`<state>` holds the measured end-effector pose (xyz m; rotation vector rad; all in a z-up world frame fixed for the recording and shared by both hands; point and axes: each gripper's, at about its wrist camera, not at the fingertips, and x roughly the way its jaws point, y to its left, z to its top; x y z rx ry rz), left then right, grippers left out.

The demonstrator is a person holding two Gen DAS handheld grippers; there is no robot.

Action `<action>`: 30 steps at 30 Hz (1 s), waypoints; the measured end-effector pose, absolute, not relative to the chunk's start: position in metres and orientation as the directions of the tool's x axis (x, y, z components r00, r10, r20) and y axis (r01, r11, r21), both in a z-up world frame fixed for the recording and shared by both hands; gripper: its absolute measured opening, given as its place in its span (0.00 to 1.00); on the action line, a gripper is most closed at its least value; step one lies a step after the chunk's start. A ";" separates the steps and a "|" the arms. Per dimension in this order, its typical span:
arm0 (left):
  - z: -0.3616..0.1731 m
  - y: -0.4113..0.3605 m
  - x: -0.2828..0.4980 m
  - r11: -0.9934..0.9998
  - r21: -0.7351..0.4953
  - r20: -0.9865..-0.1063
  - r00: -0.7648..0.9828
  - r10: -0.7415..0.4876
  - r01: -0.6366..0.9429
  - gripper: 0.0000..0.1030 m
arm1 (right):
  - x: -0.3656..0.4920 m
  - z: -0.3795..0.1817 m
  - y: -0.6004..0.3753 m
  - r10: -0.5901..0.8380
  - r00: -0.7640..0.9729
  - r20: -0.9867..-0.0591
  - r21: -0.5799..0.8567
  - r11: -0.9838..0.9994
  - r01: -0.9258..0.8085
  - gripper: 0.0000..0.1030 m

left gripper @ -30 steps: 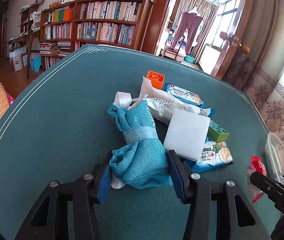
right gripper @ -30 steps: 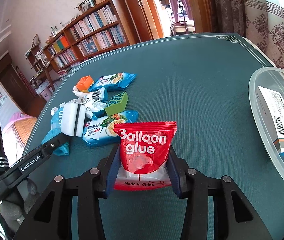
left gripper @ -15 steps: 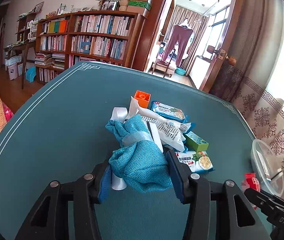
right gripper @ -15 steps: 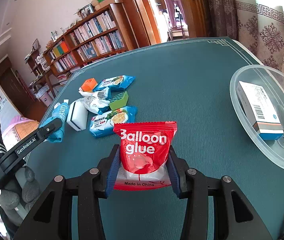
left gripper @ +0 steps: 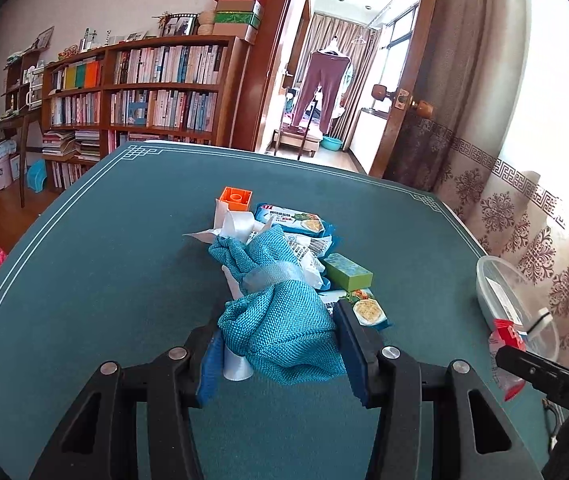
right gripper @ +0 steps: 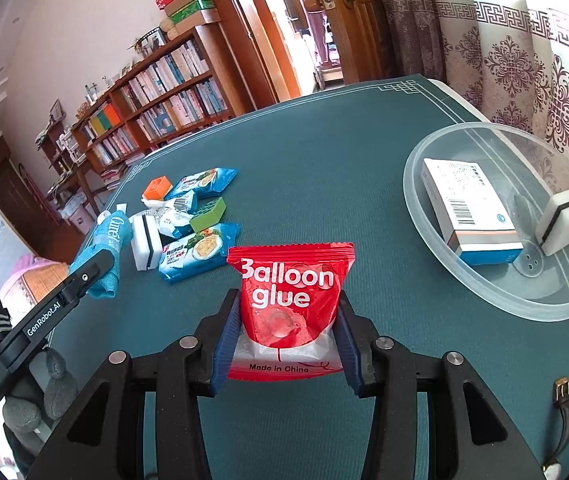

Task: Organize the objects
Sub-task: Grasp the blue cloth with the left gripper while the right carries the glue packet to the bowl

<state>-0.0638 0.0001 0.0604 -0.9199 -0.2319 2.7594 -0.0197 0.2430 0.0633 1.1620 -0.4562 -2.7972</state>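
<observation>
A: Left wrist view, nearest first: what did the left gripper (left gripper: pixel 280 354) have?

B: Jaws partly closed, blue pads pressed on both sides of the teal cloth bundle (left gripper: pixel 280 320). Bundle was tied w/ a pale band; a white ribbon end stuck out under it by the left pad. It looked lifted off the green table (left gripper: pixel 84 280), though I couldn't be sure.

A: And behind it?

B: The pile, mid-table: green block (left gripper: pixel 348 274), snack packets, then the orange block (left gripper: pixel 237 198) at the back. At the right edge sat the clear bowl (left gripper: pixel 496 280), w/ the other tool's black finger and a bit of red packet in front of it.

A: Right wrist view?

B: Right gripper (right gripper: pixel 288 354) was clamped on the red "Balloon glue" packet (right gripper: pixel 290 304), pads on both side edges, packet upright and facing the cam. Jaws approx. a packet's width apart.

A: Farther out?

B: To the left, near: the left tool gripping the teal cloth, gloved fingers (right gripper: pixel 24 404) below it. Just past that, a white sponge (right gripper: pixel 144 246), two blue snack packets (right gripper: pixel 200 254), the green and orange blocks. To the right, the bowl held a white box w/ barcode (right gripper: pixel 468 212) and a second white sponge (right gripper: pixel 564 220) leaning on its wall. Bookshelves (right gripper: pixel 156 92) and a wooden door stood beyond the table.
</observation>
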 end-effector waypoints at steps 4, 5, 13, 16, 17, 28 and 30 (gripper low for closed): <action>0.059 0.000 -0.063 -0.962 -0.218 -0.574 -0.775 0.264 -0.166 0.52 | -0.015 0.068 0.259 -0.152 -0.726 -0.671 0.302 -0.950 -0.080 0.45; 0.059 0.000 -0.063 -0.961 -0.220 -0.575 -0.774 0.267 -0.168 0.52 | -0.013 0.069 0.264 -0.143 -0.730 -0.669 0.305 -0.948 -0.093 0.45; 0.060 0.005 -0.060 -0.950 -0.234 -0.571 -0.762 0.305 -0.205 0.52 | -0.002 0.077 0.312 -0.041 -0.759 -0.650 0.306 -0.928 -0.212 0.45; 0.061 0.010 -0.058 -0.947 -0.232 -0.567 -0.760 0.317 -0.222 0.51 | -0.003 0.077 0.330 0.007 -0.761 -0.649 0.296 -0.919 -0.261 0.45; 0.061 0.011 -0.057 -0.947 -0.229 -0.567 -0.760 0.319 -0.226 0.51 | -0.003 0.077 0.335 0.028 -0.761 -0.648 0.287 -0.917 -0.278 0.45; 0.058 0.027 -0.053 -0.938 -0.227 -0.588 -0.731 0.348 -0.264 0.51 | -0.008 0.059 0.384 0.132 -0.724 -0.677 0.264 -0.875 -0.406 0.48; 0.058 0.029 -0.052 -0.934 -0.234 -0.590 -0.724 0.357 -0.269 0.51 | -0.006 0.059 0.388 0.132 -0.730 -0.670 0.277 -0.868 -0.412 0.55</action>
